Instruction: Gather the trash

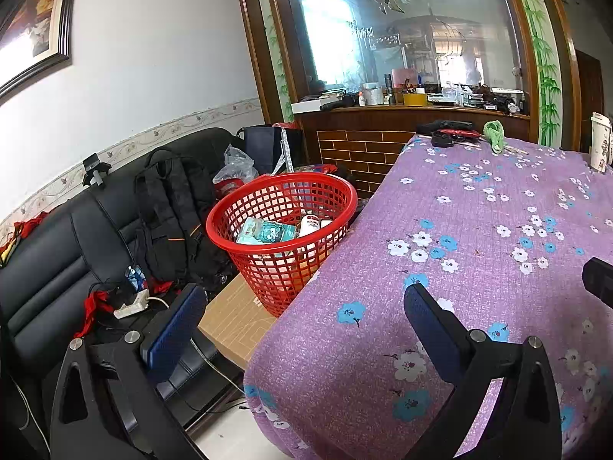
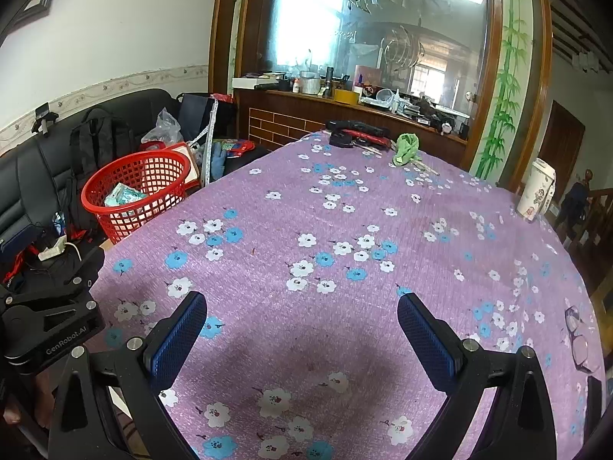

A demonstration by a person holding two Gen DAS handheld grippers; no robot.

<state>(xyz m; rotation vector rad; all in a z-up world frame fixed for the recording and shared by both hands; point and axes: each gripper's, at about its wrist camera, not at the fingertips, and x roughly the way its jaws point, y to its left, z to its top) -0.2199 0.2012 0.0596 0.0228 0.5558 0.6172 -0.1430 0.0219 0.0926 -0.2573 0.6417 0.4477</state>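
A red mesh basket [image 1: 281,195] stands on a cardboard box beside the table's left edge; it also shows in the right wrist view [image 2: 134,170]. A teal snack packet [image 1: 264,232] and white wrappers lie inside it. My left gripper [image 1: 306,318] is open and empty, held over the table's left edge, a little short of the basket. My right gripper [image 2: 302,326] is open and empty above the purple flowered tablecloth [image 2: 345,230]. A green crumpled cloth [image 2: 408,147] lies at the table's far end. A white printed cup [image 2: 536,191] stands at the right edge.
Black and red items [image 2: 356,132] lie at the table's far end. Eyeglasses [image 2: 578,339] lie at the near right. A black sofa [image 1: 49,268] with a backpack [image 1: 172,207], power strip and bags stands left. A cluttered wooden counter [image 1: 421,107] is behind the table.
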